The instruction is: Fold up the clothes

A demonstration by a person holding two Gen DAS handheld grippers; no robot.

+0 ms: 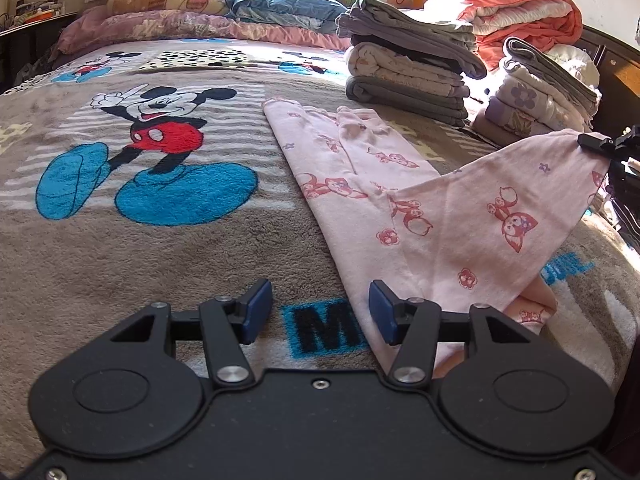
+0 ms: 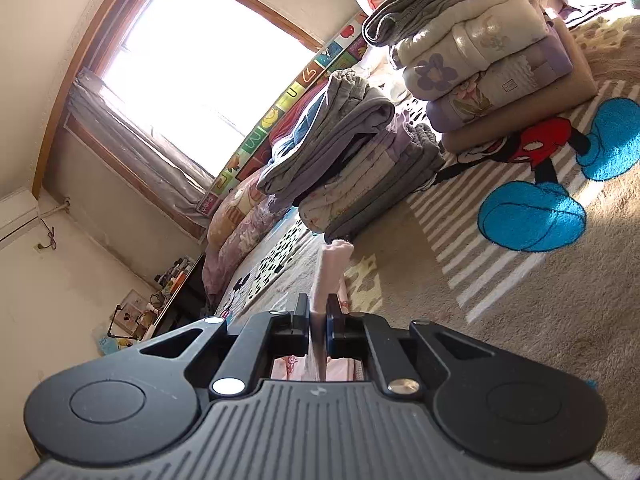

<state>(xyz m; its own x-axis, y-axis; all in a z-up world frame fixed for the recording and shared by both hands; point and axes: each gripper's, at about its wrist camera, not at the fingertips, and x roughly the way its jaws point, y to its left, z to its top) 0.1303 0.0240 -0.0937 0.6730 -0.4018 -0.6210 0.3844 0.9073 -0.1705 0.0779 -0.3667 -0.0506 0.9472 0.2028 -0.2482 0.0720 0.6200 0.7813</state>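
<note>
the pink printed garment [image 1: 360,168] lay on the bed's cartoon blanket [image 1: 120,240], its long axis running from the near edge by the left gripper [image 1: 316,310] away toward the stacks of folded laundry [image 1: 408,76]. one end of it was lifted off the blanket to the right, pinched in the right gripper [image 1: 596,142], which showed at the far right edge of the left wrist view. in the right wrist view the right gripper's [image 2: 319,308] jaws were clamped nearly together on a thin fold of that pink cloth [image 2: 334,264], which stood up between the pads. the left gripper hung low over the blanket with its jaws about half apart and nothing between them; its right blue pad [image 1: 380,312] sat just at the near edge of the garment, not pressing it. the raised flap sloped down from the right gripper to the flat part, so the fold would likely carry that end over the lying length. the left gripper was the nearer one to the near hem, and looked placed to pin or catch it.
</note>
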